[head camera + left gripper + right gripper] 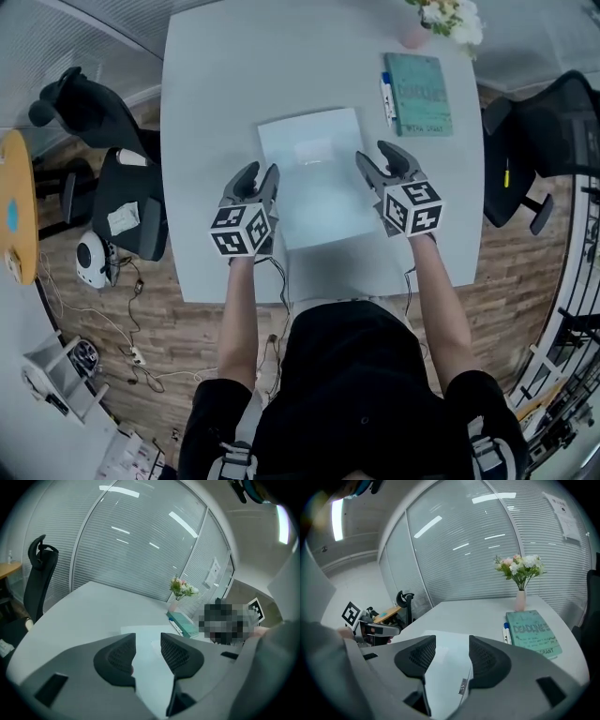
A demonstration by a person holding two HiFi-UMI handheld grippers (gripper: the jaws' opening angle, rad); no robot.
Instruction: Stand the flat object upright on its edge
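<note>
The flat pale board [314, 178] lies flat at the middle of the white table [211, 84], with its long sides running near to far. The left gripper [260, 178] hovers at the board's left edge and the right gripper [382, 159] at its right edge; both have their jaws apart, and neither clamps anything. At the far right lie a teal book [418, 92] and markers [387, 97] just left of it, near a vase of flowers [448, 17].

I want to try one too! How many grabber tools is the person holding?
2. The left gripper is by the left side of the flat white board; the right gripper is by its right side. None seem hidden.
</note>
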